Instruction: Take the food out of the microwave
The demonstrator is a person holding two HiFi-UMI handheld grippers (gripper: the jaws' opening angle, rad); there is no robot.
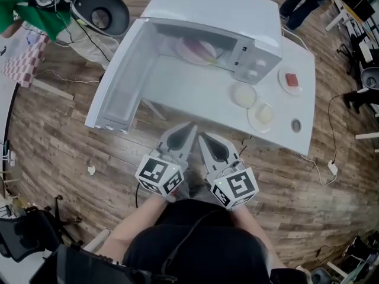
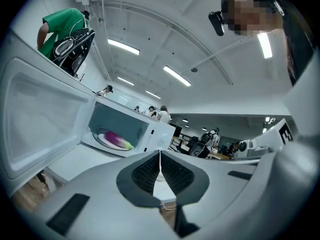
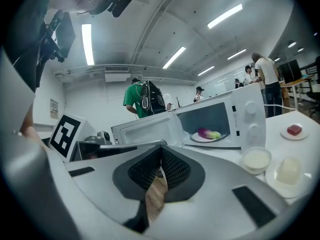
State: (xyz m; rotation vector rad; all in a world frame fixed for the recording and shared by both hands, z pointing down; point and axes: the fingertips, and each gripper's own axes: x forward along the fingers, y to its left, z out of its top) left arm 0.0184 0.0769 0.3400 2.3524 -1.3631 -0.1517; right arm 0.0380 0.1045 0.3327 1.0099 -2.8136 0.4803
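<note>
**Left gripper (image 1: 189, 128) and right gripper (image 1: 202, 137) closed, holding nothing**

Both hang side by side near the table's (image 1: 195, 93) edge. Ahead of them the food (image 3: 209, 133), possibly a purple vegetable, lies on a plate (image 3: 199, 138) inside the microwave (image 1: 213, 10), its door (image 1: 118, 81) open.

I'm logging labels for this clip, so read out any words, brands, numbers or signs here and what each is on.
Nothing readable as text.
White microwave's control panel: dark marks, too small to read.
Left black-and-white marker cube, right marker cube: square patterns, no letters.
Paper notice on wall: blurred.
</note>
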